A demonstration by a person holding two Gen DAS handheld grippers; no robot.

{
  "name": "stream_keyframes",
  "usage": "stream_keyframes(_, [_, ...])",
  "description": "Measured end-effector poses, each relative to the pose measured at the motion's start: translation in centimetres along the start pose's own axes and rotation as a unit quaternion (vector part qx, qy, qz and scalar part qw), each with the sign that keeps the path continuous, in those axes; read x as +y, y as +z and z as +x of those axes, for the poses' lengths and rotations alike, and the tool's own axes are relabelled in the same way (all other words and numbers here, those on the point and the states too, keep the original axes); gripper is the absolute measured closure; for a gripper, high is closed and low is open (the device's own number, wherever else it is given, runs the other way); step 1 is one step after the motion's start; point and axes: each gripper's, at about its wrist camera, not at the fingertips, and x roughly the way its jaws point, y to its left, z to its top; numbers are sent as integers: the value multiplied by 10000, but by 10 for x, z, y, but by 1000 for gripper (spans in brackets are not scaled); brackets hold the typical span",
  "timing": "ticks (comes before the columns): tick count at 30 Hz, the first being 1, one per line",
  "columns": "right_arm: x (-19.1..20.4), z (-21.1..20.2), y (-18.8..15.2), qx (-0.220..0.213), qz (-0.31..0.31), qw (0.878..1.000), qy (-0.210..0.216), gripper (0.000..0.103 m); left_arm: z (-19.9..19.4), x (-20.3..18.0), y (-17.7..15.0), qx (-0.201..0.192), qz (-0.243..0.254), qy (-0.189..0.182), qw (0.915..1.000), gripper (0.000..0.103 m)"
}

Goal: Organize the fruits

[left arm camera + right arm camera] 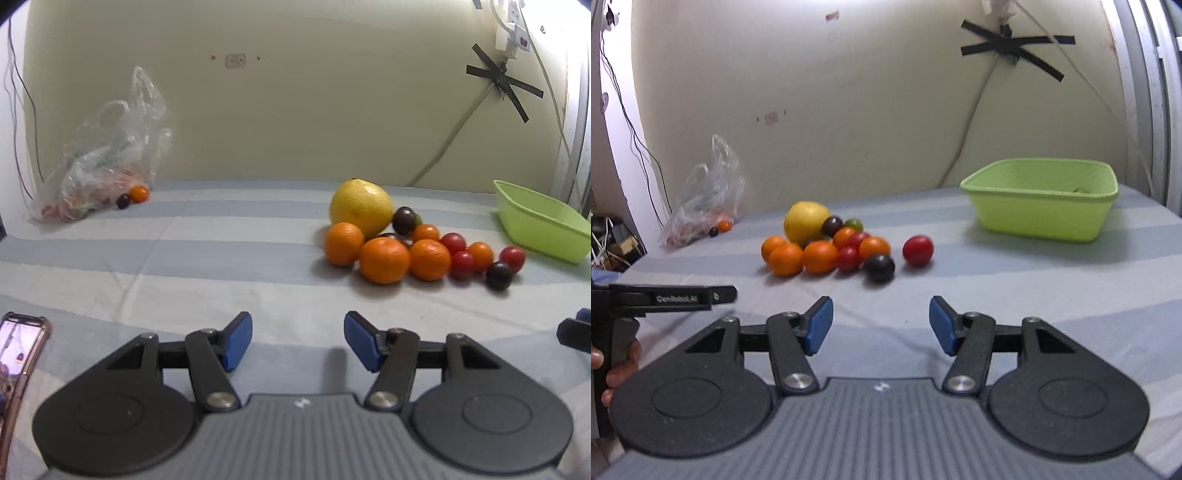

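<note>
A pile of fruit lies on the striped cloth: a big yellow citrus (pixel 361 207) (pixel 806 220), several oranges (pixel 384 260) (pixel 820 256), red cherry tomatoes (pixel 462 264) (pixel 918 250) and dark ones (pixel 498 275) (pixel 879 267). A light green basin (pixel 1039 218) (pixel 543 229) stands to the right of the pile. My left gripper (pixel 298 340) is open and empty, well short of the pile. My right gripper (pixel 881 325) is open and empty, in front of the pile and the basin.
A clear plastic bag (pixel 107 158) (pixel 703 199) lies at the back left by the wall, with a small orange fruit (pixel 139 192) and a dark one (pixel 123 201) beside it. A phone (pixel 18 354) lies at the near left. Cables hang on the wall.
</note>
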Motion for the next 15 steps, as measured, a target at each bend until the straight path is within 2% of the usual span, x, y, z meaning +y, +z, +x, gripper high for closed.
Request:
stream_keyframes(2, [5,3,-2,50,-96,9999,-125,43,-1,4,-3,-86,-85,-160,9998,47])
stream_keyframes(3, [5,4,-4,71,-87,9998,-171,43,-6,3,-3,-259,-76,-205,9994,47])
stream_keyframes(6, [4,8,-3,148,16,9993,-331,43,-12,-2,-4,-503,99,-307,9982,47])
stream_keyframes(13, [-1,10,-2,143,451,9955,-823,43,-17,-4,-6,-659,136,-564,9961,47])
stream_keyframes(15, [0,11,-3,122,551,9937,-964,43,-22,-8,-8,-761,184,-543,9955,43])
